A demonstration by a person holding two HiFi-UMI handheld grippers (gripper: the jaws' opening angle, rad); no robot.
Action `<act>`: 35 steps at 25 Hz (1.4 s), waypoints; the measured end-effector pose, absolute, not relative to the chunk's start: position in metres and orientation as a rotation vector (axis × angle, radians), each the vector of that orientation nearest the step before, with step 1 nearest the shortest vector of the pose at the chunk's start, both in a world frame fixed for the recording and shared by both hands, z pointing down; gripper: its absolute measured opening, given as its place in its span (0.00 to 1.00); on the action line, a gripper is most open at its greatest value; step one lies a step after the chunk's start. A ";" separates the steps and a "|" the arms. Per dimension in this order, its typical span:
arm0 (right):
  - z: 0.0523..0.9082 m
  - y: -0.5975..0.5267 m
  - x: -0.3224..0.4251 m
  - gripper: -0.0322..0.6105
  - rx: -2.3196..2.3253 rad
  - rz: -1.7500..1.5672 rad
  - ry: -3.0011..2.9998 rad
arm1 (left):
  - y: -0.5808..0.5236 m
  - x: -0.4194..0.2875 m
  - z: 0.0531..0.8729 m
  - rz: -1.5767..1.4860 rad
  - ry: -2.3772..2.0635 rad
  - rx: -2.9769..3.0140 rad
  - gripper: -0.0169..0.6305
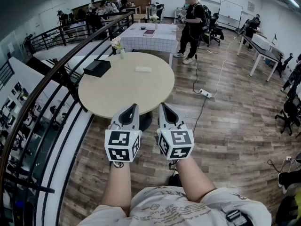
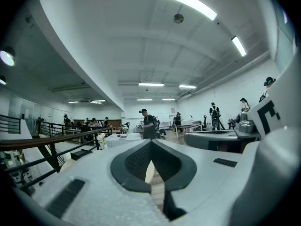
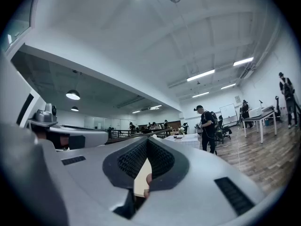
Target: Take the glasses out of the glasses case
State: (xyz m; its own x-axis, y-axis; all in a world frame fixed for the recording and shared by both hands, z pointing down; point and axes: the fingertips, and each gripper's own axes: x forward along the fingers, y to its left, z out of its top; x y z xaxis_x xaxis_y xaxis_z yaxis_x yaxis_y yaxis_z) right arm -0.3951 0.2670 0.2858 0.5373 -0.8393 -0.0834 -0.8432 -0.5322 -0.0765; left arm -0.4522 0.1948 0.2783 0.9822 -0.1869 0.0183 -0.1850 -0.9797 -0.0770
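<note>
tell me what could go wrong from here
The black case lies near the table's far left edge by the railing; a nudge could push it off. The flower vase stands close beside it and could be tipped. The left gripper and right gripper are shut, so they must open first.

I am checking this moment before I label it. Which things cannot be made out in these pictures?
- Glasses: seen in no view. The black case on the round table is small in the head view, and its inside does not show.
- White object: head view, too small to name.
- Right gripper view: the right hand-held gripper covers nearly all of the table with its own body.
</note>
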 end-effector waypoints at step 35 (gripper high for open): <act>0.286 0.243 -0.154 0.07 -2.552 -0.010 1.596 | 0.187 -0.195 0.279 -0.105 0.330 -3.082 0.03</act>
